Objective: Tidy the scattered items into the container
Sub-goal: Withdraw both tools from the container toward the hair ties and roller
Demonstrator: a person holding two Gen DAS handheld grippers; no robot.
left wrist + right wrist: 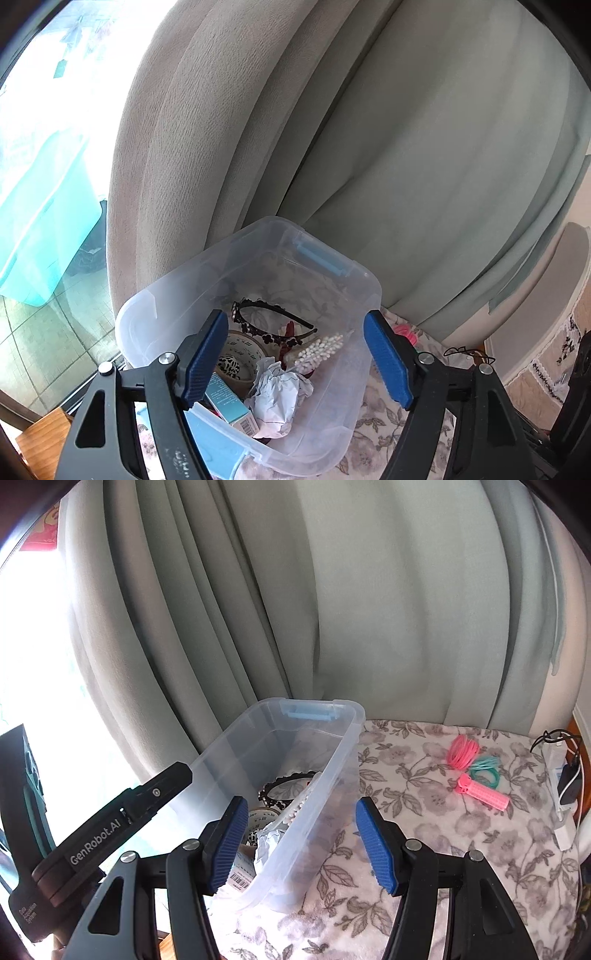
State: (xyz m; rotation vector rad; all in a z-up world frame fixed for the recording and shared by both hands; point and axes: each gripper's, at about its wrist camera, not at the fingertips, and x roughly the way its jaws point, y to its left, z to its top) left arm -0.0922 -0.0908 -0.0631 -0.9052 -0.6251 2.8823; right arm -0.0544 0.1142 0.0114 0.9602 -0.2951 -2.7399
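Observation:
A clear plastic bin (177, 284) with a blue latch stands on a floral cloth; it also shows in the right wrist view (343, 753). Inside lie a black flower headband (258, 314), a tape roll (240, 354), crumpled paper (280, 398), a small teal box (229, 406) and cotton swabs (321, 349). My left gripper (295, 358) is open and empty above the bin. My right gripper (301, 843) is open and empty over the bin's right wall. A pink hair roller (484, 794), pink hair ties (461, 755) and teal hair ties (485, 770) lie on the cloth to the right.
Grey-green curtains (369, 609) hang behind the bin. A power strip with plugs (561, 801) sits at the cloth's right edge. A bright window and a teal tub (44, 229) are at the left. The left gripper's body (110, 823) shows at left in the right wrist view.

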